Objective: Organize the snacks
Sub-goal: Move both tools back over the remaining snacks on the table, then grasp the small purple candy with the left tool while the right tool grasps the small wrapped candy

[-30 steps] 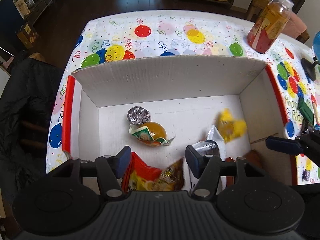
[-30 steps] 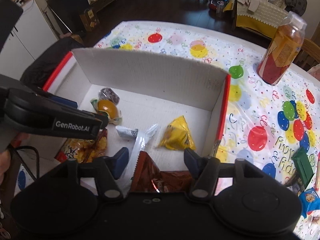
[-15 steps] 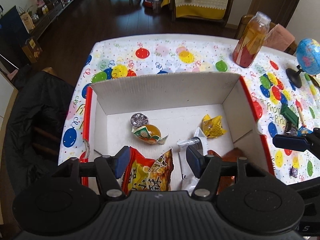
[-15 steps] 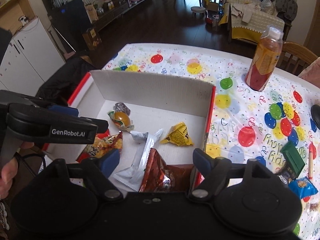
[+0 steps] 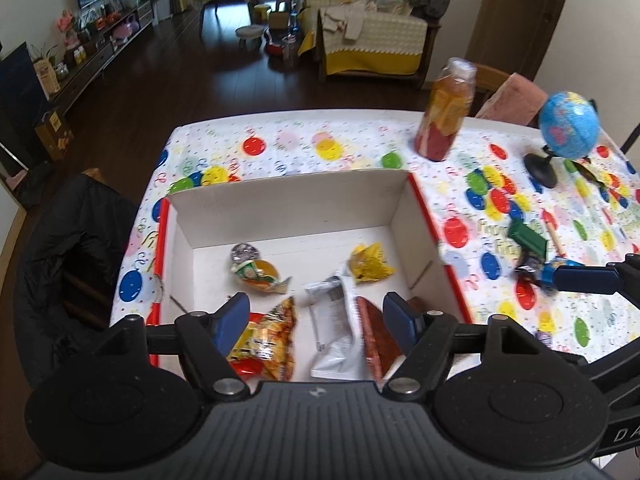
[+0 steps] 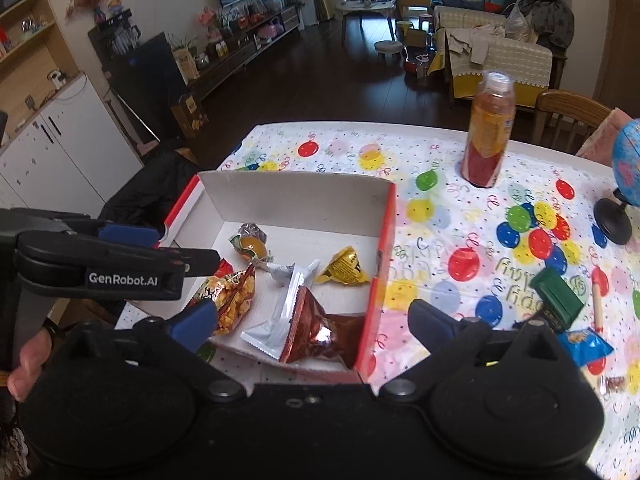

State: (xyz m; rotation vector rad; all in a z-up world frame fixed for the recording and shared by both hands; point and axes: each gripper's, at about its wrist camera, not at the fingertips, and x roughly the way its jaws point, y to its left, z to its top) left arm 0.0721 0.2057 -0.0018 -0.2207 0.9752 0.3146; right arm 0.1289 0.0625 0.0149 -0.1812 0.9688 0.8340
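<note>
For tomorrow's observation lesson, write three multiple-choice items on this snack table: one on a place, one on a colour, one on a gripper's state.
1. Where does the yellow triangular packet lie?
A. inside the cardboard box
B. beside the globe
C. under the bottle

2. What colour is the flat box on the tablecloth?
A. pink
B. green
C. white

3. How does the right gripper stand?
A. shut on a packet
B. shut and empty
C. open, gripping nothing

Answers: 1 A, it rests on the box floor near the right wall. 2 B, it is dark green. 3 C, its jaws have just been opening and stand wide above the red-brown bag.
</note>
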